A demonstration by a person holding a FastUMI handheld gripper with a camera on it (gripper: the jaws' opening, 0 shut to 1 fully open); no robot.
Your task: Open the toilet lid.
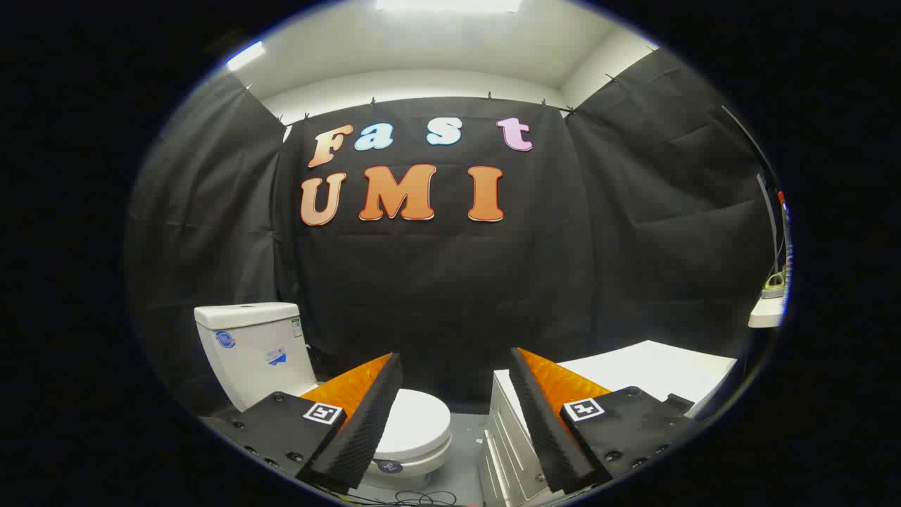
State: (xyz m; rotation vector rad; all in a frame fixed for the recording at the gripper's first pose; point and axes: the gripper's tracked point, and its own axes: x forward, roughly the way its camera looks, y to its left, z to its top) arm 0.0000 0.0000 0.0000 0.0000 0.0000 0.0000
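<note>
A white toilet stands on the floor beyond my left finger. Its tank (pixel 250 345) rises behind that finger against the black cloth wall. The lid (pixel 415 422) lies flat and closed on the bowl, partly hidden by the left finger. My gripper (pixel 454 370) is open, its two fingers spread wide with nothing between them. It hovers well short of the toilet and above lid height.
A white cabinet or table (pixel 633 370) stands just beyond my right finger, its front (pixel 503 436) close to the toilet bowl. A small white shelf (pixel 767 313) with an object on it juts from the right wall. Cables (pixel 422 498) lie on the grey floor below.
</note>
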